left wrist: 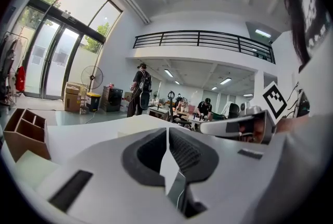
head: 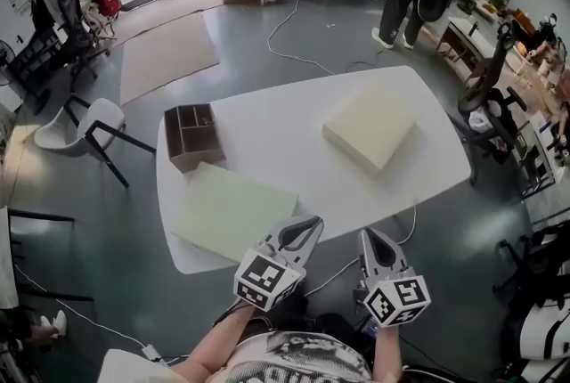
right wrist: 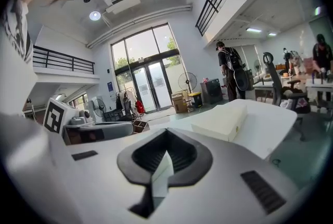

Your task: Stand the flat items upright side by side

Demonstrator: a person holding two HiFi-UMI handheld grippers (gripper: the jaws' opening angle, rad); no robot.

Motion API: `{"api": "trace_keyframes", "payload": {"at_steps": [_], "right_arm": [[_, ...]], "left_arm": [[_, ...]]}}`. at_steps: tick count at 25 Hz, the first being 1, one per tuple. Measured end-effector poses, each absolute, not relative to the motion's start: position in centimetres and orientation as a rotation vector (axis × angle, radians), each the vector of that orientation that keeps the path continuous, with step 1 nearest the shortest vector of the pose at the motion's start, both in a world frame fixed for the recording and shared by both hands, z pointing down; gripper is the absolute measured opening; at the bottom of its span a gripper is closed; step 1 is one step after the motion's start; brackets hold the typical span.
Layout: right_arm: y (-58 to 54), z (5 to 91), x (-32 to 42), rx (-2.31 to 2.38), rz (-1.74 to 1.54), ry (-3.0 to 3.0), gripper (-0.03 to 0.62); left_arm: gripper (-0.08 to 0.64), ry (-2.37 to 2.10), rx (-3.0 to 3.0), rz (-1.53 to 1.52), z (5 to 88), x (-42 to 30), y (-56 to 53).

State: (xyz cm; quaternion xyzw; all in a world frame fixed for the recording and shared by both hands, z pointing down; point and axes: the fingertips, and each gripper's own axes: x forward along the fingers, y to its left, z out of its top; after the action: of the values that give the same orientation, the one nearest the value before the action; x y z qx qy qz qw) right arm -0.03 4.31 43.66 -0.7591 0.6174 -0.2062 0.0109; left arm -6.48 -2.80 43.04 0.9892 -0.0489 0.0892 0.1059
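Nothing is lifted yet. The left gripper and the right gripper hover at the near edge of the white rounded table, each with its jaws pressed together and nothing between them.

The pale green thin flat board lies flat at the near left of the table. Its far corner is just beside the brown wooden divided box. The thick cream rectangular slab lies flat on the right, well apart from the board.

To do the step well, the person likely needs to:
- Part the jaws before reaching.
- Take each item by an edge, since a jaw cannot get under a face lying flush on the table.
- Tip the green board up with one gripper while the other steadies its upper edge, because it probably flexes and may not stand alone.
- Use the slab as a prop if needed; it is thick enough to stand on its own, so the board could lean against it.
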Motion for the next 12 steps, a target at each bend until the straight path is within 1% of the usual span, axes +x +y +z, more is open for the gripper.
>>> {"api": "trace_keyframes", "payload": {"at_steps": [12], "right_arm": [[4.4,43.1,1.6,-2.478,-0.627,1.878,-0.002]], "left_arm": [[0.021,-0.020,2.890,0.254,43.1,-4.3,-2.4]]}}
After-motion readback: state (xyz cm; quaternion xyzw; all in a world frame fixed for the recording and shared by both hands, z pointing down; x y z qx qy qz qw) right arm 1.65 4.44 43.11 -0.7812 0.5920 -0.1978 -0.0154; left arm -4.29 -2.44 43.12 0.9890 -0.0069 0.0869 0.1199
